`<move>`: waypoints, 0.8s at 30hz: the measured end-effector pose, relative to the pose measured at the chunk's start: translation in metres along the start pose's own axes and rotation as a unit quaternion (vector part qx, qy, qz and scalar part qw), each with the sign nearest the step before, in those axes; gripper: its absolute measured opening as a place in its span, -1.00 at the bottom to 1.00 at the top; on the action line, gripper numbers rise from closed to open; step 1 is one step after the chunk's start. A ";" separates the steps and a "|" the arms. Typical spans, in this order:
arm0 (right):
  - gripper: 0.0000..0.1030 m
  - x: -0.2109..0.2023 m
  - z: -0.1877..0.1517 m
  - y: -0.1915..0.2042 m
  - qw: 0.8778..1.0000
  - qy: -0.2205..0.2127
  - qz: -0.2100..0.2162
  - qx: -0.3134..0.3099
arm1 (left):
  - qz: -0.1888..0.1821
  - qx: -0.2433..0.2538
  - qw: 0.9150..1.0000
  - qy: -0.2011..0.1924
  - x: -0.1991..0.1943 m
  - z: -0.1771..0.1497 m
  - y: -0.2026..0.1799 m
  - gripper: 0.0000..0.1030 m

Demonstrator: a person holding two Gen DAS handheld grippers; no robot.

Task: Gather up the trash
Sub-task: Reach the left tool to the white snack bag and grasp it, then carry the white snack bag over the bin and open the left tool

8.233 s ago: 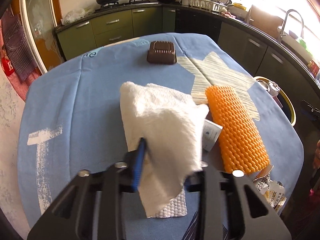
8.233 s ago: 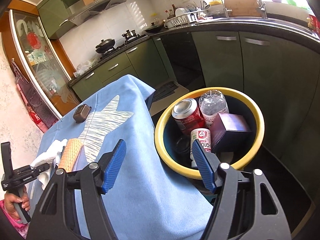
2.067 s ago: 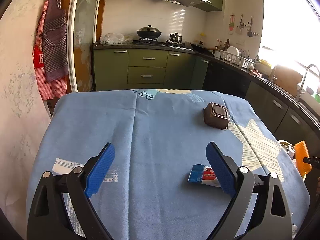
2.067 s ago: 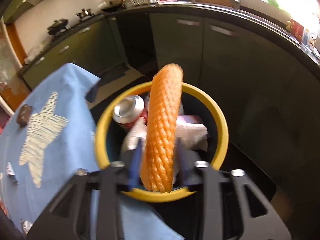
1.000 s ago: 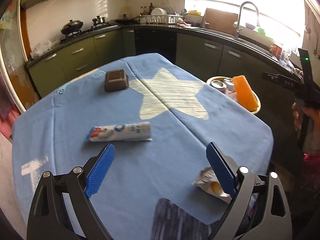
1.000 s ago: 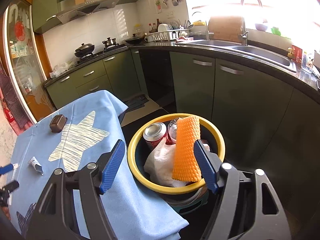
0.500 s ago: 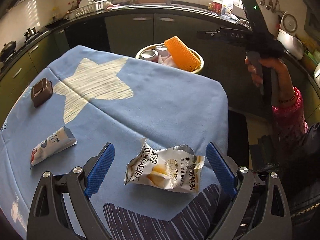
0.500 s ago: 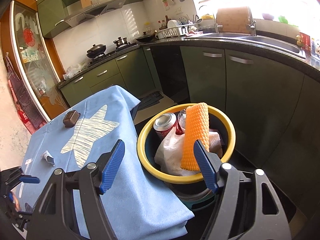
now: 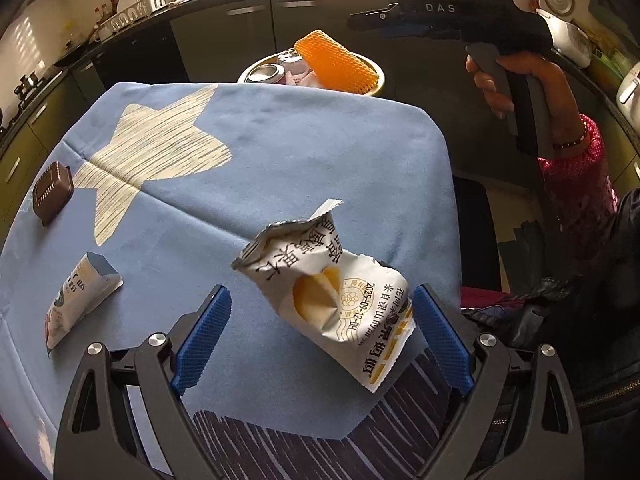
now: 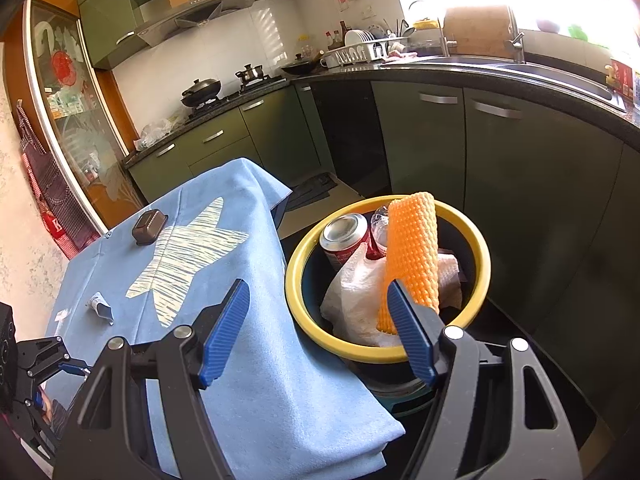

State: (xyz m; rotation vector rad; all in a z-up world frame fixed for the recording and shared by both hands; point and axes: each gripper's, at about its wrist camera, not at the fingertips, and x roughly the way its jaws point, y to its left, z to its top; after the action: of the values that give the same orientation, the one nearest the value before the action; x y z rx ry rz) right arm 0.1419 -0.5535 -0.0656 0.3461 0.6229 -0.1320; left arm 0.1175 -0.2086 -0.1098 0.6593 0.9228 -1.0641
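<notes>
L wrist: left tongs (image 9: 320, 336) spread wide, nothing pinched; crumpled snack wrapper (image 9: 332, 296) lies btw the pads on the blue tabletop (image 9: 320, 152). Small white packet (image 9: 78, 300) to the left, brown box (image 9: 52, 192) near far-left edge. Yellow-rimmed bin (image 9: 374, 70) past far edge.

R wrist: right tongs (image 10: 316, 328) spread, empty, over tabletop edge beside bin w/ orange mesh roll (image 10: 412, 252), red can (image 10: 344, 236), white paper (image 10: 356, 292).

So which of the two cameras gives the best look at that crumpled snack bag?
The left wrist view. The snack bag lies on the blue cloth, close up between the open fingers of the left gripper, its torn top and print clear. In the right wrist view I cannot find it; only the small tube shows on that cloth.
</notes>
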 end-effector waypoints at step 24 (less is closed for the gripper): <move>0.31 -0.003 -0.001 -0.006 1.000 -0.005 0.014 0.009 | 0.047 -0.181 0.979 0.076 0.014 0.022 0.021 -0.13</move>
State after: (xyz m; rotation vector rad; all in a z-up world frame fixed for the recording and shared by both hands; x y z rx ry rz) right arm 0.1374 -0.5587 -0.0665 0.3699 0.6066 -0.1133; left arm 0.1462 -0.2251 -0.1115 0.4784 1.1731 -0.7425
